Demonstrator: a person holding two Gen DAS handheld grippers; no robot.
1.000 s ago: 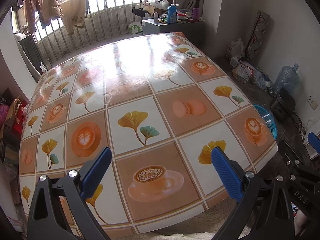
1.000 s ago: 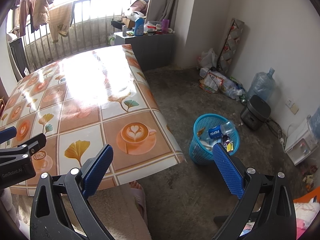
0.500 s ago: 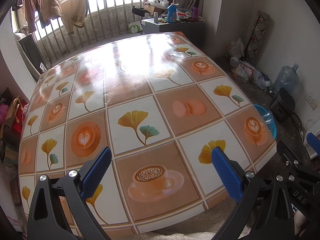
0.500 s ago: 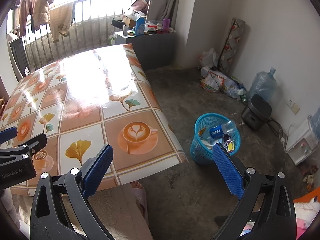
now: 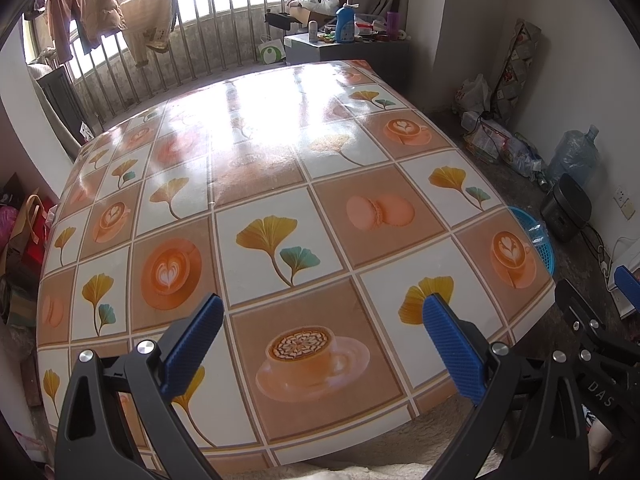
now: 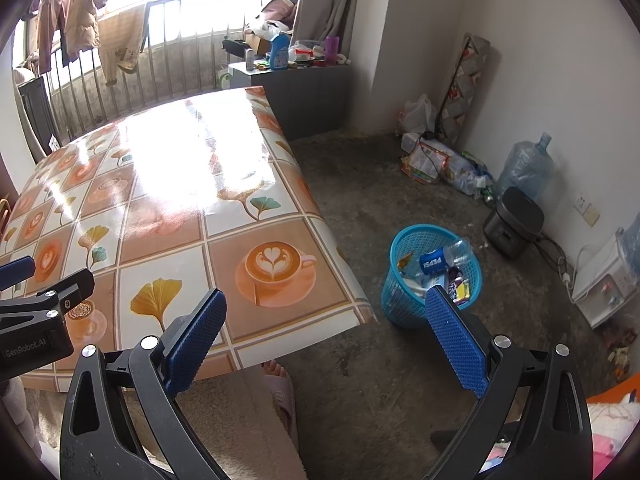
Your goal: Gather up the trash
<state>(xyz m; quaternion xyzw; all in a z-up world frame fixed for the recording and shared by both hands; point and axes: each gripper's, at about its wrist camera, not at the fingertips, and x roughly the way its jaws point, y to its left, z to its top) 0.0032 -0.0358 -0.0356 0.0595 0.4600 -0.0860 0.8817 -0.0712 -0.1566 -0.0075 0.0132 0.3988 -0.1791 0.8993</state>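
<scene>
While both the left gripper (image 5: pixel 322 344) and right gripper (image 6: pixel 326 338) hang spread and empty, a Pepsi bottle (image 6: pixel 442 258) lies tilted in the blue basket (image 6: pixel 404 300), centre right, cap end toward upper right.

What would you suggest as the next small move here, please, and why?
Probably set both down. The left gripper and right gripper are open and hold nothing, no trash shows on the table, and the blue basket already holds it.
</scene>
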